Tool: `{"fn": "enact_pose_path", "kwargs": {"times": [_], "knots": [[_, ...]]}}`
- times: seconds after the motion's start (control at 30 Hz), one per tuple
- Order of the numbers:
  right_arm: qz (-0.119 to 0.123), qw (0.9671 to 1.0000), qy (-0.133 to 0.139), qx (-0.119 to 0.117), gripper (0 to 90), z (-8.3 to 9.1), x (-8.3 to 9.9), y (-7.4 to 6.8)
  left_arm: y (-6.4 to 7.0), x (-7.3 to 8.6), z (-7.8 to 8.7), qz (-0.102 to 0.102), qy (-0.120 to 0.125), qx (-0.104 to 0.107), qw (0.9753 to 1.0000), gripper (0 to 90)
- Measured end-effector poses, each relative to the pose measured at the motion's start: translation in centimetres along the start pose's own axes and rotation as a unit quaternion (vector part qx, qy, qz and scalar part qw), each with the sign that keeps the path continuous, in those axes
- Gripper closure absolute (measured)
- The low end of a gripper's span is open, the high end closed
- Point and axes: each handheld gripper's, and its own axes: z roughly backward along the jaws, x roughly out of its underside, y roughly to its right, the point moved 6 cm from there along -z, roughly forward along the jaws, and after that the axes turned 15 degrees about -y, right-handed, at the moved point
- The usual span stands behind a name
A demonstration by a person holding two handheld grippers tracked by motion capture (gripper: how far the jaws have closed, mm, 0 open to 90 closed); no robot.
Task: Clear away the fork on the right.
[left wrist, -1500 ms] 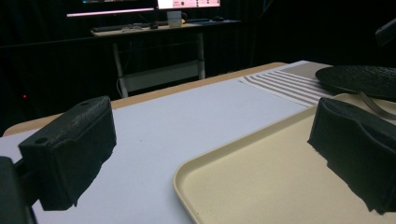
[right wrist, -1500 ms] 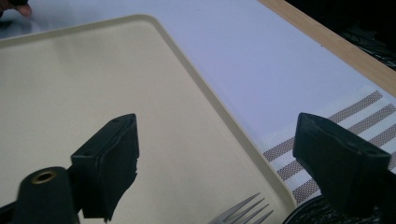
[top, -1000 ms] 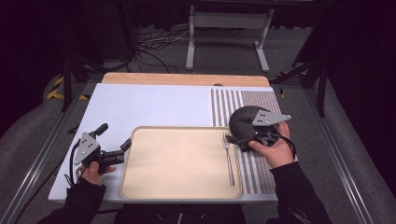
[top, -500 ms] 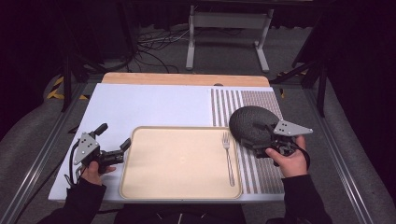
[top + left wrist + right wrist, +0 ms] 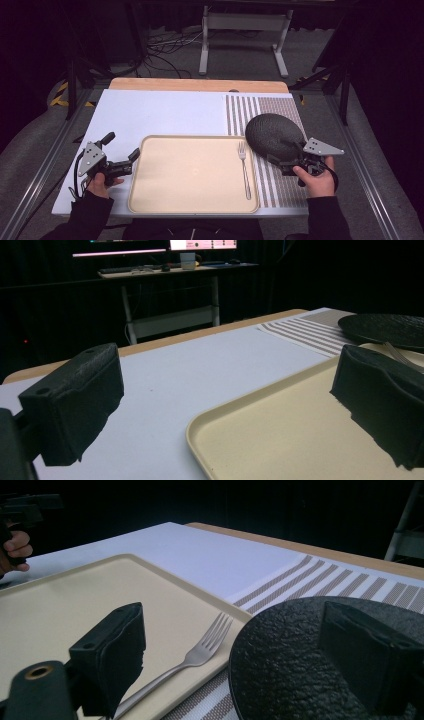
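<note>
This looks like a lab or recording studio set up for staged work, not a home. The room around the desk (image 5: 165, 112) is blacked out, with dark drapes on all sides. Metal rails (image 5: 35, 170) run along the floor beside the desk, cables (image 5: 165, 45) lie loose on the grey carpet behind it, and a metal stand (image 5: 242, 37) rises there. In the left gripper view a second work table (image 5: 170, 277) carries lit monitors (image 5: 200, 244) and a keyboard.

Bare tray (image 5: 190, 172) middle; fork (image 5: 244, 167) rightward
</note>
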Motion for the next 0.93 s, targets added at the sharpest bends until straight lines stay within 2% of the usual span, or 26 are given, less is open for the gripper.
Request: {"fn": "enact_pose_path", "kwargs": {"times": [0.2, 0.53, 0.73, 0.93], "knots": [[-0.013, 0.9999, -0.003, 0.004, 12.4, 0.2, 1.2, 0.3, 0.0, 0.0, 0.1, 0.002, 0.002, 0.001, 1.0000, 0.9], [-0.035, 0.9989, -0.029, 0.008, 12.1, -0.3, 3.3, 0.7, -0.1, 0.0, 0.1, 0.003, 0.003, 0.002, 1.0000, 0.9], [-0.043, 0.9987, -0.025, 0.014, 12.1, -0.2, 3.3, 0.9, 0.0, 0.0, 0.1, 0.003, 0.004, 0.002, 1.0000, 0.9], [-0.039, 0.9987, -0.024, 0.022, 12.1, -0.1, 3.3, 1.0, -0.2, 0.0, 0.1, 0.005, 0.005, -0.004, 1.0000, 0.4]]}}
